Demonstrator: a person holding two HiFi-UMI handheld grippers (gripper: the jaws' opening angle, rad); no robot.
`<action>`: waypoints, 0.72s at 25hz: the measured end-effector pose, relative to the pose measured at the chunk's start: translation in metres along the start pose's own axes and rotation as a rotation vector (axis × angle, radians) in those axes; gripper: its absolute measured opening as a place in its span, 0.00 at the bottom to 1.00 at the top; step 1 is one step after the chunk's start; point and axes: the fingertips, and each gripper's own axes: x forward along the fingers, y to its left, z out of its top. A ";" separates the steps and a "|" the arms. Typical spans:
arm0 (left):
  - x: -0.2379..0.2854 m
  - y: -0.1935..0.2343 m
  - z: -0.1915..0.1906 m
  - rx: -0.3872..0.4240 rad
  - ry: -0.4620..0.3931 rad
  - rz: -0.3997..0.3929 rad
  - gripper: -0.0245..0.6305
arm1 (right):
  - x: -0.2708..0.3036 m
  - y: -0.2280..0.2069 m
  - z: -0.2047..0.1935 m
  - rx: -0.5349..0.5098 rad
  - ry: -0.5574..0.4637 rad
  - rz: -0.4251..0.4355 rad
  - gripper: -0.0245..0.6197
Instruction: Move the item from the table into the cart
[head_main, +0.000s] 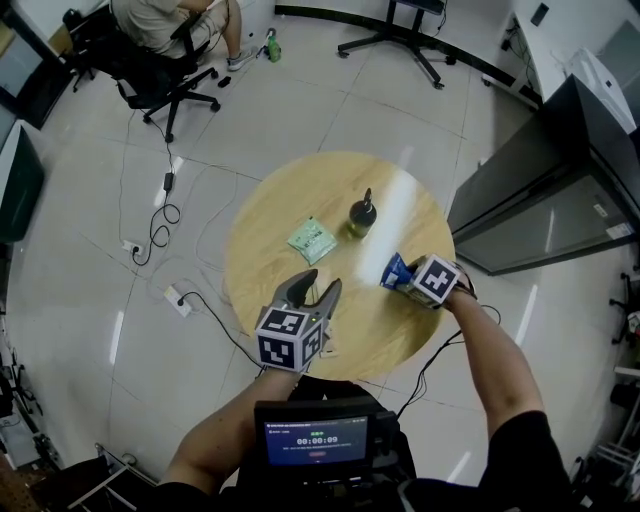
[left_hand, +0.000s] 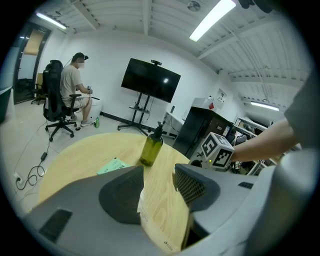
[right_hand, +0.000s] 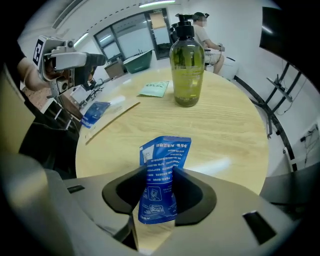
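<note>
Blue pouch (right_hand: 164, 160) stands upright, long axis vertical, pinched low between the fingers of the right gripper (right_hand: 159, 189) at the right side of the counter (head_main: 290, 195). The left gripper (left_hand: 159, 181) is farther away, fingers spread, gripping nothing. Which way the cart lies I cannot tell.

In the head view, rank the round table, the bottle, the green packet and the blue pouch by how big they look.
1. round table
2. green packet and bottle, too alike to rank
3. blue pouch, smallest as seen, though partly hidden
</note>
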 end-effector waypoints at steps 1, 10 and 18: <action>-0.005 -0.004 0.004 0.010 -0.007 -0.002 0.34 | -0.005 0.006 0.000 0.001 -0.008 0.001 0.26; -0.062 -0.064 0.036 0.045 -0.086 -0.079 0.32 | -0.091 0.063 0.011 -0.036 -0.085 -0.089 0.26; -0.133 -0.098 0.071 0.109 -0.153 -0.130 0.30 | -0.186 0.107 0.034 0.013 -0.188 -0.226 0.26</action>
